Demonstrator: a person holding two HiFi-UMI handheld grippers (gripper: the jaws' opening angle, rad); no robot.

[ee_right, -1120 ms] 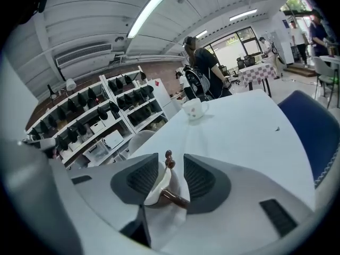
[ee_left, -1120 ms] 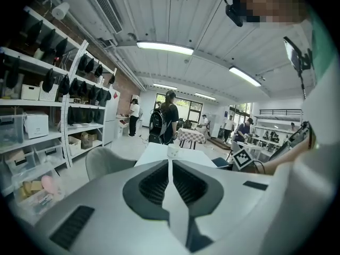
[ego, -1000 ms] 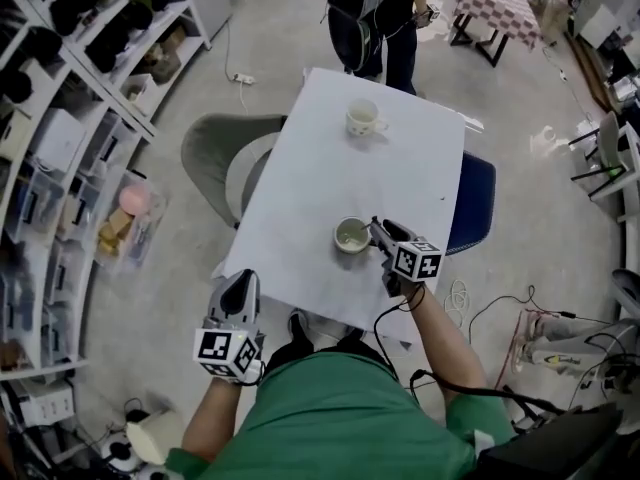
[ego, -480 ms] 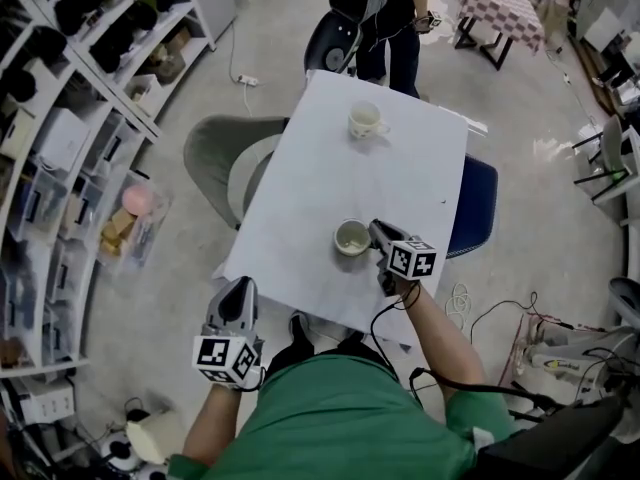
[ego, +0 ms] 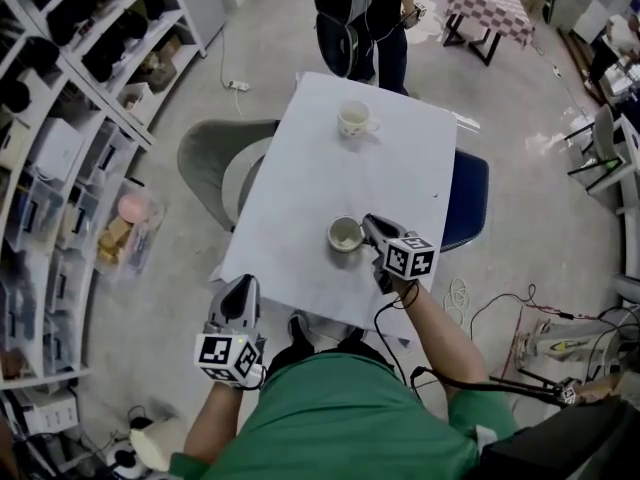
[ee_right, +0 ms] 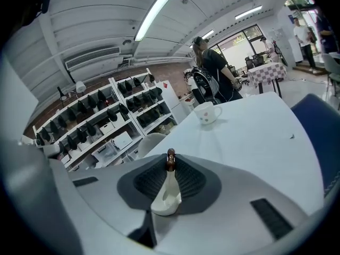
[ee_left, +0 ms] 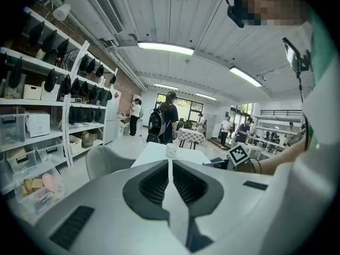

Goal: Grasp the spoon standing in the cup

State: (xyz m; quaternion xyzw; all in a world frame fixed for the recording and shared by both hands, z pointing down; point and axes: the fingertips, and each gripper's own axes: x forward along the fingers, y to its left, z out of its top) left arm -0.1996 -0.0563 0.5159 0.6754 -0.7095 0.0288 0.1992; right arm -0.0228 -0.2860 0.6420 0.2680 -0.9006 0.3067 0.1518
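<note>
A pale cup (ego: 345, 234) stands on the white table (ego: 300, 218), near its front edge. My right gripper (ego: 370, 230) reaches over the cup's right rim. In the right gripper view its jaws are closing, and a white spoon (ee_right: 169, 189) with a brown tip stands upright between the pads (ee_right: 188, 180), which touch it on both sides. My left gripper (ego: 239, 300) hangs below the table's front left corner, away from the cup. Its jaws meet with nothing between them (ee_left: 170, 166).
A second white mug (ego: 353, 119) stands at the table's far end, also seen as the mug (ee_right: 207, 112) ahead of the right gripper. A grey chair (ego: 210, 158) and a blue chair (ego: 468, 200) flank the table. A person (ego: 360, 18) stands beyond it. Shelves (ego: 60, 118) line the left.
The right gripper's jaws have closed in around the spoon at the cup. The left gripper has stayed where it was. The person at the far end shifted a little.
</note>
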